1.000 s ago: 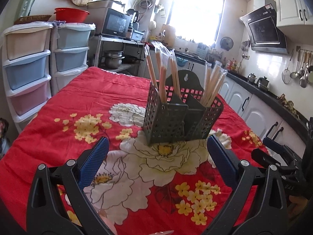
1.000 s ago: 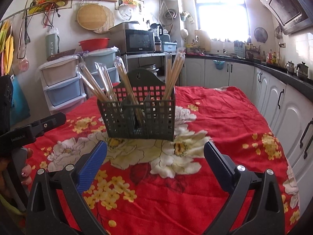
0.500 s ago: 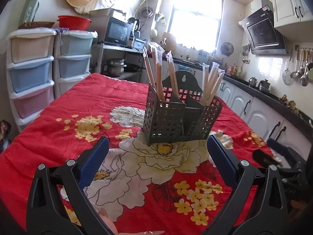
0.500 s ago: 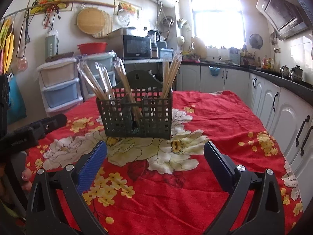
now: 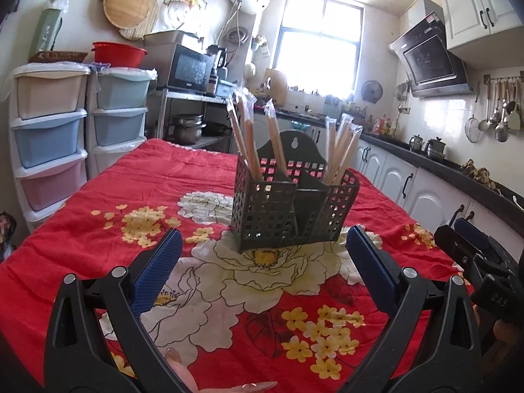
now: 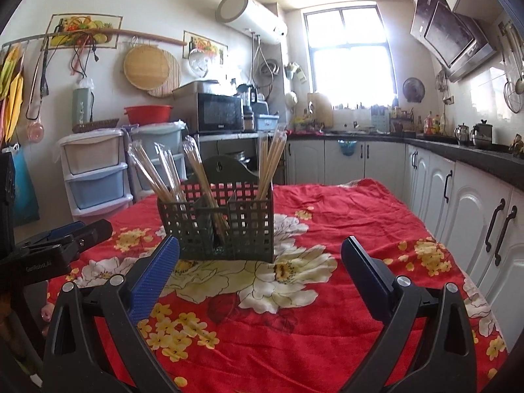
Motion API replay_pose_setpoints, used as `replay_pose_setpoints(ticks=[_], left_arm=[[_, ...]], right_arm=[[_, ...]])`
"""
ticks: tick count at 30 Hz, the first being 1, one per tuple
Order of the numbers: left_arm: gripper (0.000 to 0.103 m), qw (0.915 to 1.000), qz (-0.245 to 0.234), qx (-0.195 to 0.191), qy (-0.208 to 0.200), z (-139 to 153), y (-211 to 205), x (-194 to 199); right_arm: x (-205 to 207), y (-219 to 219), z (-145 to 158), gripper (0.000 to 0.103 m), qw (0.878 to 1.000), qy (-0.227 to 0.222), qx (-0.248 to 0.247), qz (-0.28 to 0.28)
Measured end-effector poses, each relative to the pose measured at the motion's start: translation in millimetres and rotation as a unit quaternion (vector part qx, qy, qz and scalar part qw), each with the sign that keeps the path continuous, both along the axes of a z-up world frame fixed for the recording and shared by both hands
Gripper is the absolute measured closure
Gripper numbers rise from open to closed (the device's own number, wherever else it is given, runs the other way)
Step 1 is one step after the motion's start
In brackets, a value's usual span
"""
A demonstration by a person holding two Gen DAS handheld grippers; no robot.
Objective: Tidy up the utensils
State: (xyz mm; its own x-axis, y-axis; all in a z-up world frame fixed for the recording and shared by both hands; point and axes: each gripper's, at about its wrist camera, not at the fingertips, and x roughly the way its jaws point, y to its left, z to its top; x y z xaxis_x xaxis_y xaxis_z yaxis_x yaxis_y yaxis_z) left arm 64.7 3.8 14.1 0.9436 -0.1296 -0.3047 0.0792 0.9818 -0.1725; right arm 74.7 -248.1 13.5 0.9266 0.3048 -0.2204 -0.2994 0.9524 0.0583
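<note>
Basket (image 5: 291,209) of dark grid plastic, standing upright on the red flowered cloth (image 5: 98,216) that covers your counter, at the middle of both views. Wrapped chopsticks (image 5: 249,137) lean out of its left compartment, and a second bundle (image 5: 340,150) out of its right one; the middle compartment's contents cannot be made out. Your left gripper (image 5: 262,265) hovers short of the basket, its blue fingers (image 5: 157,271) released and spread wide, grasping nothing. Your right gripper (image 6: 260,267) does the same from the other side, fingers (image 6: 152,275) wide apart and empty. Each gripper shows at the edge of the other's view.
</note>
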Motion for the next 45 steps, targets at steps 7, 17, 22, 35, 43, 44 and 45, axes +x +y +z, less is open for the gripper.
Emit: replay_pose_setpoints(ticks=[7,17,22,35,43,44,45], left_arm=[[0.011,0.9996,0.007,0.004,-0.028,2,-3,-8],[0.011,0.9987,0.018,0.010,-0.047,0,-6,-14],[0.011,0.9986,0.021,0.005,-0.048,0,-3,-14],[0.011,0.9987,0.021,0.004,-0.047,0,-3,-15],[0.011,0.9986,0.020,0.004,-0.048,0,-3,-15],[0.011,0.9986,0.020,0.004,-0.048,1,-3,-15],[0.011,0.9986,0.021,0.004,-0.048,0,-3,-15]], right_arm=[[-20,1,0,0.007,0.998,-0.058,-0.002,-0.016],[-28,5,-2,0.006,0.997,-0.078,-0.007,-0.023],[-29,5,-3,0.006,0.997,-0.076,-0.005,-0.024],[-28,5,-3,0.007,0.997,-0.076,-0.005,-0.023],[-28,6,-4,0.006,0.997,-0.075,-0.005,-0.023],[-28,6,-4,0.006,0.997,-0.075,-0.004,-0.023],[-28,6,-4,0.006,0.997,-0.075,-0.004,-0.023]])
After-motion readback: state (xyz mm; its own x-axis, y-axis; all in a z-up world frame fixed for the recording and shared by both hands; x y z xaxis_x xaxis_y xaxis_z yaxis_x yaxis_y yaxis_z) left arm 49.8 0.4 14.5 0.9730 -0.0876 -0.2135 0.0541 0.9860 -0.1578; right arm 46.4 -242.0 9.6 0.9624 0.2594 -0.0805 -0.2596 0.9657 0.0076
